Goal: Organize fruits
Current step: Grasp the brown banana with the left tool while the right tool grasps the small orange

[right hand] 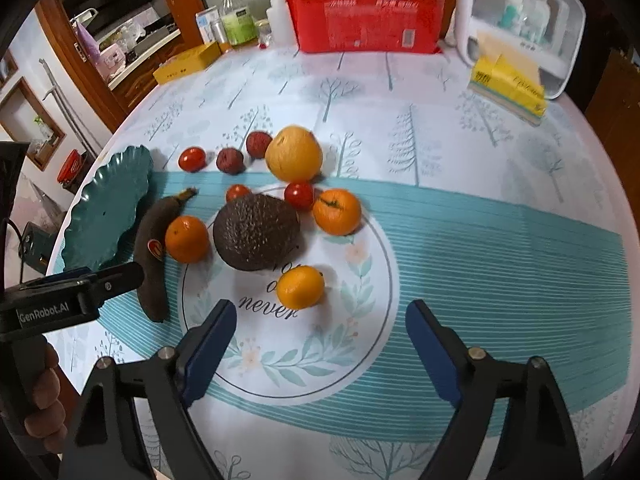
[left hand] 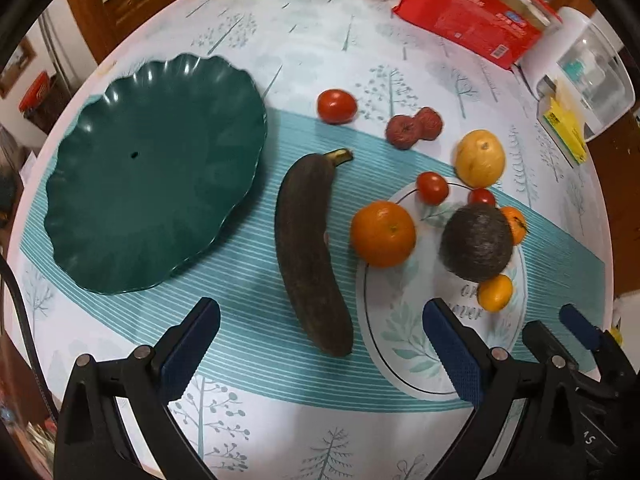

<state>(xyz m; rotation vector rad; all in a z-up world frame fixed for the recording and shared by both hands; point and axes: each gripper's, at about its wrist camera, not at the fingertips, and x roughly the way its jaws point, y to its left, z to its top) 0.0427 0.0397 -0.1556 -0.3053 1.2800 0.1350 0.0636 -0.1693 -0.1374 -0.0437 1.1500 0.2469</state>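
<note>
Left wrist view: left tongs (left hand: 320,356) gape astride blackened overripe banana (left hand: 310,256); right tongs (right hand: 320,348) gape empty, small orange mandarin (right hand: 300,286) just ahead.

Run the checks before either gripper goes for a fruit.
1. Green plate free of fruit: ok.
2. Left gripper open, nothing between its fingers: ok.
3. Right gripper open, nothing held: ok.
4. Banana clear of the plate, lying alone: ok.
5. Small orange nearest the right gripper, apart from the avocado: ok.
6. Fruit firmness: cannot tell.
</note>
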